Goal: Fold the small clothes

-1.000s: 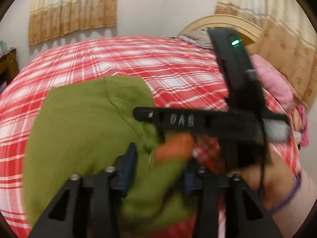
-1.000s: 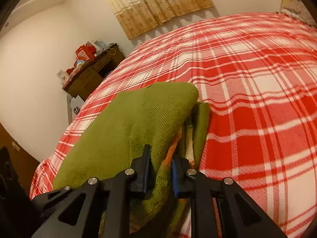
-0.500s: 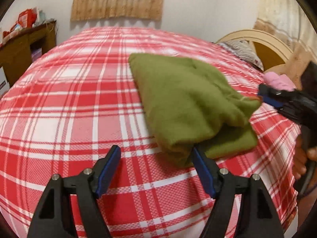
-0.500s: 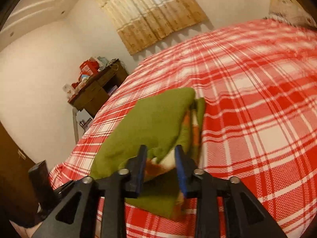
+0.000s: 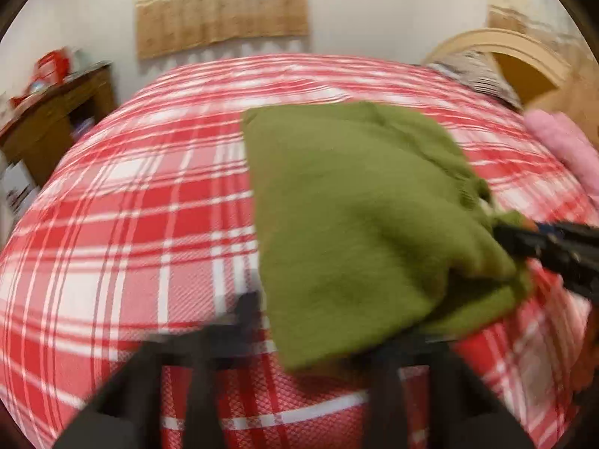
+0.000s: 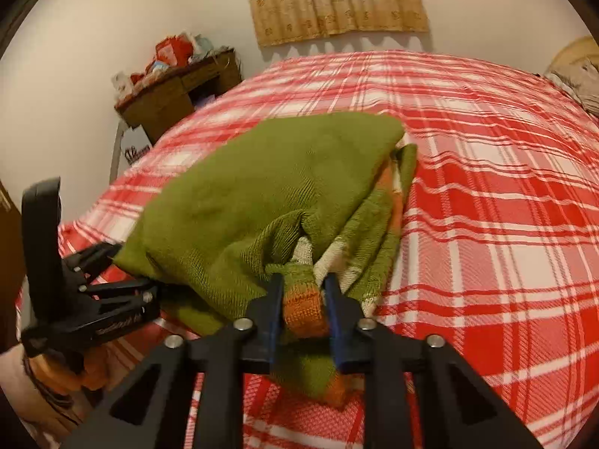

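A folded olive-green knit garment (image 5: 355,224) with orange and white stripes lies on the red plaid bed (image 5: 149,205). In the right wrist view my right gripper (image 6: 302,299) is shut on the garment's (image 6: 269,187) orange-striped near edge. My left gripper (image 5: 322,321) is blurred in its own view, open, with the garment's near corner over its right finger. It also shows in the right wrist view (image 6: 116,269), its fingers against the garment's left edge. My right gripper shows in the left wrist view (image 5: 524,235) at the garment's right edge.
A wooden desk (image 6: 176,93) with red boxes stands left of the bed by the wall. A pink cloth (image 5: 561,149) and a wooden headboard (image 5: 524,60) are at the right. Curtains (image 6: 337,0) hang behind the bed.
My left gripper let go of the garment, opened, and moved back to its left edge. The garment came down flatter on the bed. My right gripper stayed shut on the striped edge.
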The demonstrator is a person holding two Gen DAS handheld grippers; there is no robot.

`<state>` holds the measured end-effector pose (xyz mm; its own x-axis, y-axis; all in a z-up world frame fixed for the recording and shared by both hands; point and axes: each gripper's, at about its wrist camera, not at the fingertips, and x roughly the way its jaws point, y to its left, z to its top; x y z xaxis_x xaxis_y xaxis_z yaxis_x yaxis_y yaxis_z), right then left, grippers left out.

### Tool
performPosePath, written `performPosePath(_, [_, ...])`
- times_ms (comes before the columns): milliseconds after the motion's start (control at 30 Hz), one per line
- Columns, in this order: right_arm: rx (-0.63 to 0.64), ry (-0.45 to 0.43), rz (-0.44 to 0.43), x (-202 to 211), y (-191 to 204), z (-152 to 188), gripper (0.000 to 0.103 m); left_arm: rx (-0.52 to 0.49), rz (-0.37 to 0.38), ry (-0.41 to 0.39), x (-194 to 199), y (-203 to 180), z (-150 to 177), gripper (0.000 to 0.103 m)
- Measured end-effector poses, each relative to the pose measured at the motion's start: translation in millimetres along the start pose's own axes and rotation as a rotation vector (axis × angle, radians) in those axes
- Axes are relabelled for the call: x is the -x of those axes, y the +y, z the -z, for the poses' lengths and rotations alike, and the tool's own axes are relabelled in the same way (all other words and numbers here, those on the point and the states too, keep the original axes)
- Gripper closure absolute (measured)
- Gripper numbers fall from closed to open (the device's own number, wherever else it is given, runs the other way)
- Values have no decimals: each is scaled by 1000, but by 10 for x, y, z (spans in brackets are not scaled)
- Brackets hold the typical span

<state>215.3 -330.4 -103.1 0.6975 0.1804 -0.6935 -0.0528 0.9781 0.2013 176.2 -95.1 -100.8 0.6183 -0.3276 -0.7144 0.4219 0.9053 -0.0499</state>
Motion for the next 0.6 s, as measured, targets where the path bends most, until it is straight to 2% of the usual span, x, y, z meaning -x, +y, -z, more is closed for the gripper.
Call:
performPosePath(100, [-30,-9,60,110,-95,69,91,-13,12,0,94,89,-26,84])
performPosePath(167, [-100,10,31,117,-209,189,92,-44,-3,-10,156,105,-9,83])
performPosePath(233, [-192,20,-34,122,-282,368,92,-103,-45,-28,174,93,54,81])
performPosePath(333, [-239,7,-66,168,-299,502,92,-109,-46,8,86,143,173,80])
performPosePath(467, [-175,18,-41,252,-211,408,89,-132,-17,-15,278,176,202,68])
performPosePath(500, [-166,11,-35,308,-200,361,87,-117,16,-21,357,250,206,65])
performPosePath(567, [-169,-36,-17,450,-181,273,85,-69,54,-42,480,406,189,51])
performPosePath(600, [-168,-70,-10,515,-174,221,78,-33,64,-62,533,495,155,49])
